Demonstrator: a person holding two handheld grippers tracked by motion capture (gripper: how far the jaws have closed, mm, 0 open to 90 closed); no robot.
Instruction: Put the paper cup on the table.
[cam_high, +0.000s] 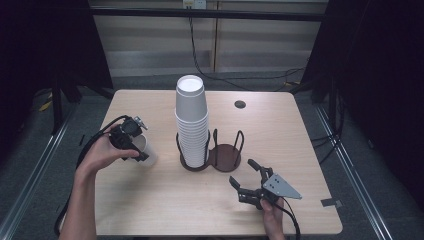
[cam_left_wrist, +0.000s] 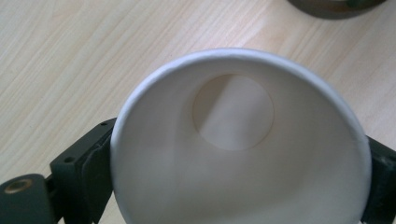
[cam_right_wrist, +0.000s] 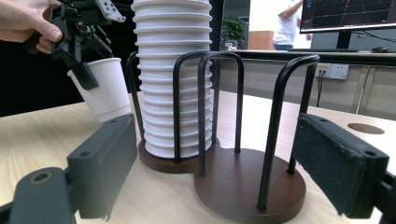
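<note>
Sprawling across the high view, the light wooden table (cam_high: 150, 210) carries everything, and no brand, label or readable writing shows on any of it. At its middle stands a dark wooden two-ring cup holder (cam_high: 225, 157) with black wire hoops: its left ring holds a tall upright stack of white cups (cam_high: 191, 120), its right ring is bare. On the far right side of the tabletop sits a small dark round grommet hole (cam_high: 240, 104). Over on the left, the person's left hand (cam_high: 100, 155) comes in from the bottom edge, forearm angled up and inward, wrapped over the left gripper (cam_high: 136, 149), whose jaws are clamped on a single white cup (cam_high: 147, 150) just left of the holder. That cup is tilted, mouth up toward the hand and base down by the tabletop; the right gripper view shows it leaning, though whether the base touches the wood I cannot tell. From the left gripper view we look straight down into its open mouth, black jaws pressed on either side of the rim. Down front, the right hand (cam_high: 272, 215) holds the right gripper (cam_high: 245, 176) low over the table, jaws spread wide apart, aimed at the holder's bare ring, grey three-cornered plate on top.
</note>
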